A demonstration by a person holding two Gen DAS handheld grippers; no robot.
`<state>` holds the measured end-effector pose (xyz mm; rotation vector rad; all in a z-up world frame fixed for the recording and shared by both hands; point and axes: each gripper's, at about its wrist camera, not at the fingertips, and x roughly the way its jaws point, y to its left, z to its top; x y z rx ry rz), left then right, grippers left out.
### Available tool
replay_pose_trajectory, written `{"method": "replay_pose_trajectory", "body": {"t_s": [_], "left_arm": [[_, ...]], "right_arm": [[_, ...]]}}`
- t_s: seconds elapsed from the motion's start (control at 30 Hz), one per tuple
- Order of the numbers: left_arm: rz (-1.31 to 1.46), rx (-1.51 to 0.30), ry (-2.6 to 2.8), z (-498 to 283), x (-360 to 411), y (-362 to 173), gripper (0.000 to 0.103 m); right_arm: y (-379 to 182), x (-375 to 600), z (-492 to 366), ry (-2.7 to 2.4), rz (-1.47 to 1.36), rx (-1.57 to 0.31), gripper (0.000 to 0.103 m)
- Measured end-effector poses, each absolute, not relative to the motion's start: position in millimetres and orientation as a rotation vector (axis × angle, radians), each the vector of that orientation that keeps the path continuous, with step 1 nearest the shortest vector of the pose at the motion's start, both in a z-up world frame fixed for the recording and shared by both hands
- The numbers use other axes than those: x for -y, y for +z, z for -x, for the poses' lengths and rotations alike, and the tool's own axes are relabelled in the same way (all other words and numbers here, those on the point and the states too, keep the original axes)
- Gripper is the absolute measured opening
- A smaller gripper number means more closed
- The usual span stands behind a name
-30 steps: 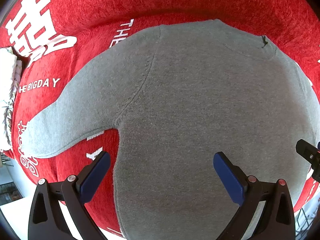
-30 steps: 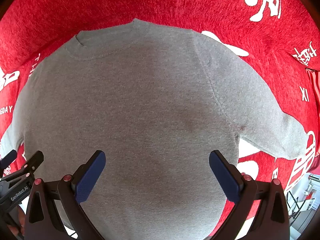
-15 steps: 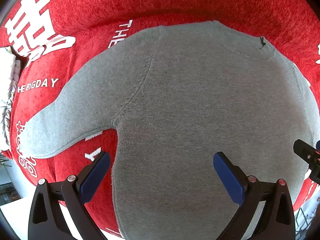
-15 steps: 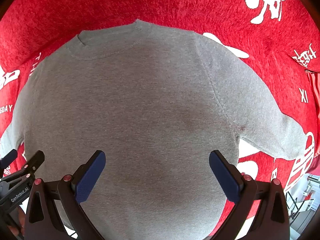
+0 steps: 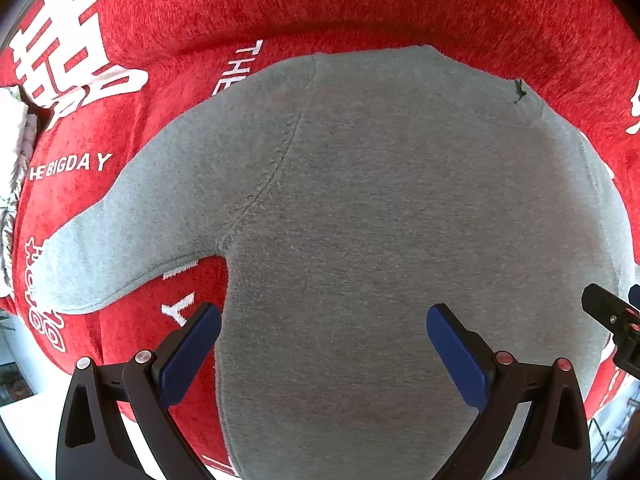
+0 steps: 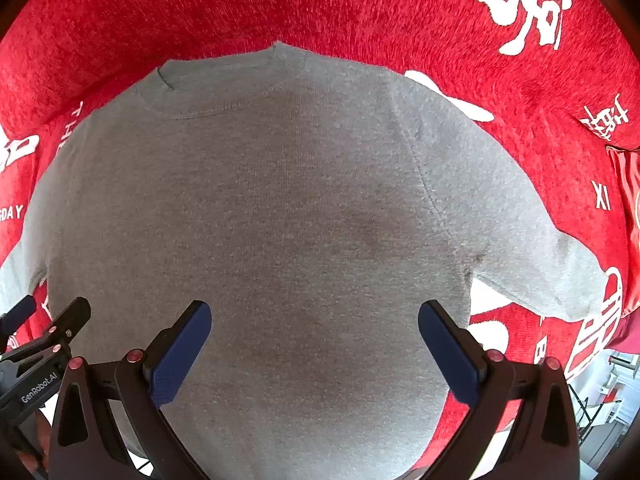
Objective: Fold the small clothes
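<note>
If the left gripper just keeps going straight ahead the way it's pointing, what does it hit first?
Most likely the gray sweater lying flat on the red blanket: the open left gripper points at its body, nothing between.

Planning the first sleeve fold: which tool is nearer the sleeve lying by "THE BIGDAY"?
Left. The left tool hangs open over the sweater's hem beside that sleeve; the right tool is open over the hem by the opposite sleeve.

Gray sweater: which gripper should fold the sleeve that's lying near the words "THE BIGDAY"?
Probably the left gripper. In its view that sleeve of the gray sweater lies just beyond its left finger. The right gripper is open too, but it hovers nearer the opposite sleeve.
</note>
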<state>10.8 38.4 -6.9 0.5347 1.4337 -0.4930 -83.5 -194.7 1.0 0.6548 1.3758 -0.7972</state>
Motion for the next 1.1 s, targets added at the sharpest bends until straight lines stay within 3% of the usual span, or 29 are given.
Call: {"method": "replay_pose_trajectory", "body": {"t_s": [0.43,0.87,1.1], "left_arm": [[-0.362,-1.480,-0.496,-28,-83,-14,0.103],[0.181,-1.452,-0.163,-119,-294,-53,0.103],[0.559,-1.425,-0.218,-154,-329,-73,0.103]], "right_arm": [[12,165,59,-0.654,-0.682,-1.281,0.103],[-2,86,-9,-0.409,-0.579,-1.340,0.103],[-9,61,-33,-0.366,-0.540,-1.368,0.103]]}}
